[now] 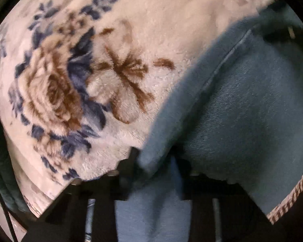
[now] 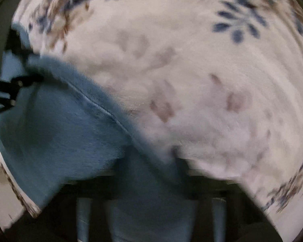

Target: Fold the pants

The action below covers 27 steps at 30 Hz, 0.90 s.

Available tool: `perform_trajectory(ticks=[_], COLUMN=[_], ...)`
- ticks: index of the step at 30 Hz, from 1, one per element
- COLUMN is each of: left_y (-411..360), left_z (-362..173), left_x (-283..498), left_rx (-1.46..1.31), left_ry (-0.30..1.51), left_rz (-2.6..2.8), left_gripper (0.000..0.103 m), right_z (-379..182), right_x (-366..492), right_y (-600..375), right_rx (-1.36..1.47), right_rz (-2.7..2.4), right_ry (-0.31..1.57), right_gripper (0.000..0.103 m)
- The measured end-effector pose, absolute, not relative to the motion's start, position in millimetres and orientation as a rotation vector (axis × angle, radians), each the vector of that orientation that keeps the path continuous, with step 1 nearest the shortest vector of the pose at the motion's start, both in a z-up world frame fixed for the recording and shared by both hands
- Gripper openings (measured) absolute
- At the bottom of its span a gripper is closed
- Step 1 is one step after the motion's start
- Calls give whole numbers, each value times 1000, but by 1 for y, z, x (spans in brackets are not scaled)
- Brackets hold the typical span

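Two claws, one pair of pants, one blanket.

Nearest in your left wrist view: left claw at the bottom centre, clenched on a fold of the blue denim pants. The cloth bunches between the dark fingers and hangs down toward the lens. From there the pants run up the right half of the frame, with a stitched seam going diagonally to the upper right. The floral fleece blanket fills the left and top; it is cream with one big brown rose and blue leaves at the left middle.

In your right wrist view, the right claw sits at the bottom centre, also grasping pants cloth, which is pinched between its fingers and drapes low. Here the pants take up the lower left, seam running diagonally. The blanket covers the rest. The frame is motion-blurred.

Only the right view shows the other claw, dark at the far left edge and gripping the pants there. Only the left view shows the rose print sharply. At the upper right edge of the left view there is a dark blurred shape; you cannot tell what it is.
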<state>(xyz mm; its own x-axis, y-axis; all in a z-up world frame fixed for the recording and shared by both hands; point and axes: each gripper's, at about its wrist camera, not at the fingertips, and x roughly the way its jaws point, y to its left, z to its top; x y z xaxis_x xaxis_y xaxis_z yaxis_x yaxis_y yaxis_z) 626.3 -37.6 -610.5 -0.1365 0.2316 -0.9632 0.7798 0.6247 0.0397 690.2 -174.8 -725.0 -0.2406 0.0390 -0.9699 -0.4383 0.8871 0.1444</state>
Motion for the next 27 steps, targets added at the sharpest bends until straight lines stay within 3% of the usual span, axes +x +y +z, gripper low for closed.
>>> perform_trajectory(ticks=[4, 14, 20, 27], left_y=[-29, 22, 3, 24], left_z=[-585, -464, -443, -478], left_x=[613, 561, 405, 304], left_rx=[803, 505, 283, 22], left_ry=[1586, 1413, 1420, 1583], left_rz=[-548, -413, -298, -155], left_gripper=[10, 9, 9, 9], right_z=[-695, -589, -550, -585], right_x=[671, 569, 479, 358], right_y=[-179, -183, -167, -168], right_rx=[-284, -253, -99, 83], right_rz=[457, 312, 273, 189], right_ry=[1707, 1541, 1531, 1617], right_gripper=[8, 6, 6, 6])
